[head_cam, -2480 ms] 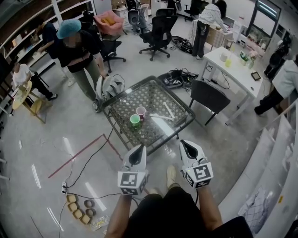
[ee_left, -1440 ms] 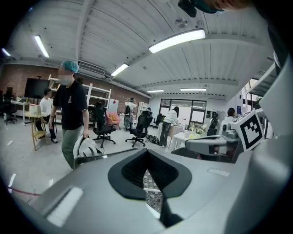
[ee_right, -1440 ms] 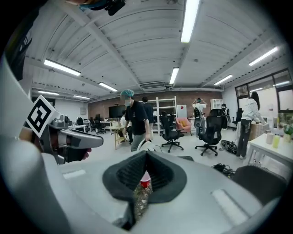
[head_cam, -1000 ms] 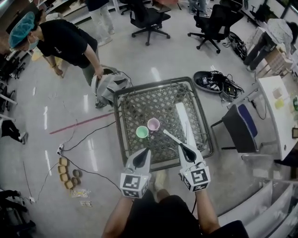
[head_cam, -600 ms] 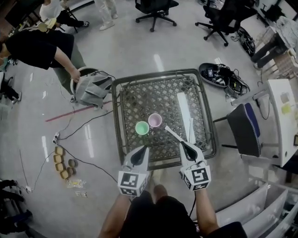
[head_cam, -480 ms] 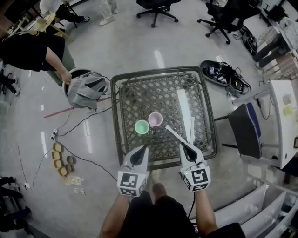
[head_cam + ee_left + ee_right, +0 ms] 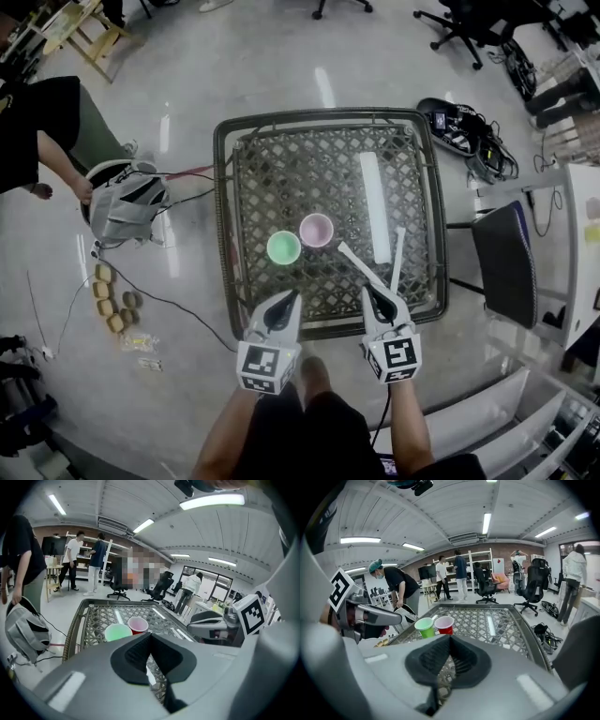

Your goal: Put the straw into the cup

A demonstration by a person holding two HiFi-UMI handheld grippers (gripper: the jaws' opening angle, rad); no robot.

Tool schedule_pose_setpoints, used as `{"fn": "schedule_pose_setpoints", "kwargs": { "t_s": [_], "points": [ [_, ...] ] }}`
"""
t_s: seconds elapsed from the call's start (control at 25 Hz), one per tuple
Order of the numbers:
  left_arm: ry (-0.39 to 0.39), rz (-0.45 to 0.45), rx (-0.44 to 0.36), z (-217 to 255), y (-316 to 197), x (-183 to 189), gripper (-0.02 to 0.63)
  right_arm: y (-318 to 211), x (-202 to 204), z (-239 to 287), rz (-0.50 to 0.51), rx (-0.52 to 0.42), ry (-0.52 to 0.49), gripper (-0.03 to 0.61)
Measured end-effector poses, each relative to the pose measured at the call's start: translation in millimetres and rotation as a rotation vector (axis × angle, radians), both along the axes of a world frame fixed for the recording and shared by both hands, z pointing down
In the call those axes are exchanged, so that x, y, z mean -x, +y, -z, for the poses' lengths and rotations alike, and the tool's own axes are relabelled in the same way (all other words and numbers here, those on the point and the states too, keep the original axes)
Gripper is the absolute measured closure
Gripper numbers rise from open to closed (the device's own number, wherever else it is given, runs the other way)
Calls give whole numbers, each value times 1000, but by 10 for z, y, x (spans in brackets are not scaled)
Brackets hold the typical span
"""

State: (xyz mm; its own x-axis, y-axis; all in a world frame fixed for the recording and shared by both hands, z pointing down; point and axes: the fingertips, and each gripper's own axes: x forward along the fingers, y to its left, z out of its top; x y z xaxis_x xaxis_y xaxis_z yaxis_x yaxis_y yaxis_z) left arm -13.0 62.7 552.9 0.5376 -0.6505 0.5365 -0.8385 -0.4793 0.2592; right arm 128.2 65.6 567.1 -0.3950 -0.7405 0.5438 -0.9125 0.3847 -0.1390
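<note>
Straw (image 7: pixel 355 262) beside pink cup (image 7: pixel 316 229), long axis slanting from cup toward R gripper (image 7: pixel 378 298), nearer than L gripper (image 7: pixel 284 306); both w/ jaws closed, holding nothing.

The left gripper (image 7: pixel 292 295) and right gripper (image 7: pixel 369 289) share one build: a pale grey shell that tapers to a point, lined with black ribbed pads (image 7: pixel 140 656). Each carries a white cube (image 7: pixel 262 366) printed with black square markers. The person wears black clothing (image 7: pixel 309 433) and a pale shoe (image 7: pixel 312 369).

No legible txt; just square code markers on left gripper (image 7: pixel 287 302) & right gripper (image 7: pixel 375 296) cubes.
</note>
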Motion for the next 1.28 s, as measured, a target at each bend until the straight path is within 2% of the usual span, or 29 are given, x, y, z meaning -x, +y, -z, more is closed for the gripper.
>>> {"fn": "schedule_pose_setpoints", "kwargs": {
  "t_s": [0.28,0.64,0.88,1.0,1.28],
  "points": [
    [-1,6,36,-268,0,-22,607,-80,-24,-277,22,35,7,575],
    [-13,20,67,-342,-62,-2,607,-271,-61,-494,46,78,63,574],
    [-17,30,80,-333,-81,10,607,-403,-65,-755,91,141,113,552],
    [-22,36,85,-359,-80,34,607,-458,-38,-901,118,171,132,518],
    [-26,40,101,-414,-77,65,607,-481,91,-1231,230,254,221,466]
  ]
}}
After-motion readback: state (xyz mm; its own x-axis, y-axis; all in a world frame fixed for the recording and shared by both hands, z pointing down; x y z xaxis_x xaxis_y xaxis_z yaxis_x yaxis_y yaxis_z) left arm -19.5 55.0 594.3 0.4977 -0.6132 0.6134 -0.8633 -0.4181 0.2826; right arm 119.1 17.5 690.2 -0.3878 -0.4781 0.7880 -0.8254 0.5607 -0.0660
